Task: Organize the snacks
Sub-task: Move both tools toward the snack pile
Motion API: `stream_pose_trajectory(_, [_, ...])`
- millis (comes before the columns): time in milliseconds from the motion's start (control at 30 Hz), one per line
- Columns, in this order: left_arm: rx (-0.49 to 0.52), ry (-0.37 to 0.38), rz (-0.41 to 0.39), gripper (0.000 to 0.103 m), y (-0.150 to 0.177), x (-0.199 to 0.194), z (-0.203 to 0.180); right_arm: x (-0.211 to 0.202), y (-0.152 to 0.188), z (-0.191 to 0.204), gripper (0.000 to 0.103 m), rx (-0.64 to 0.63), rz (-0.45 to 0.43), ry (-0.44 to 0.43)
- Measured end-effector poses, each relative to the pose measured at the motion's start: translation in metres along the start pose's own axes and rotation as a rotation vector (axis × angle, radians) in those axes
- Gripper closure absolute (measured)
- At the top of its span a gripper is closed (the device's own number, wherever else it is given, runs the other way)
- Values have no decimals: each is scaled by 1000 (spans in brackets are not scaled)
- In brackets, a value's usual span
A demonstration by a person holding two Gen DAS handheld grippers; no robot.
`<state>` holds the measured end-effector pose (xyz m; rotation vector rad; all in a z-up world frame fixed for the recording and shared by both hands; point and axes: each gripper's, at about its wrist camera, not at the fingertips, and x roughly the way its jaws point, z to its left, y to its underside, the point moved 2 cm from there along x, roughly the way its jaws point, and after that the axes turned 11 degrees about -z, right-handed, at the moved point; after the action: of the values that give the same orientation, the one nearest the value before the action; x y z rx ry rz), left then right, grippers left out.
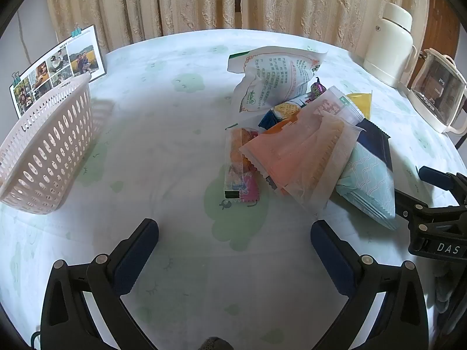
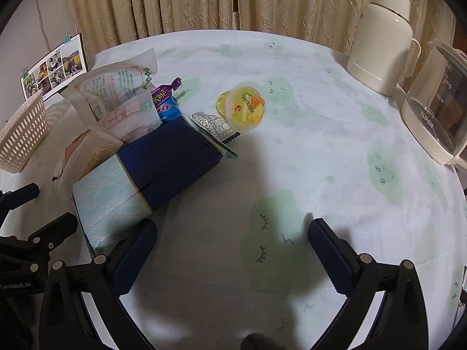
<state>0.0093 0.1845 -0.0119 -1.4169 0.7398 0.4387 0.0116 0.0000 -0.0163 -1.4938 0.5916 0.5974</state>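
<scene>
Hovering over the tablecloth (image 1: 181, 151), left gripper (image 1: 233, 242) spread wide, empty. Right gripper (image 2: 233, 242) likewise wide, empty; its left finger (image 2: 134, 256) just beside the blue packet (image 2: 146, 175).

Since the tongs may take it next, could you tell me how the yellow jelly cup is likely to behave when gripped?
The jelly cup lies tilted on its side, so it may roll if nudged. Its clear plastic wall looks smooth, probably slippery. Filled with gel and fruit, it is likely heavy for its size.
</scene>
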Motion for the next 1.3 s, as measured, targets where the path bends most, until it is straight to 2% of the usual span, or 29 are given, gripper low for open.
stream_pose_trajectory(400, [0, 0, 1, 0, 0, 0, 0, 0, 0, 0, 0, 0, 0, -1])
stream_pose_trajectory(1033, [29, 28, 9, 0, 2, 1, -3, -6, 5, 3, 0, -63, 12, -63])
stream_pose_trajectory(1200, [27, 31, 8, 0, 2, 0, -1, -8, 6, 1, 0, -44, 7, -69])
stream_pose_trajectory(1300, [18, 39, 4, 0, 1, -1, 0, -14, 5, -1, 0, 29, -4, -96])
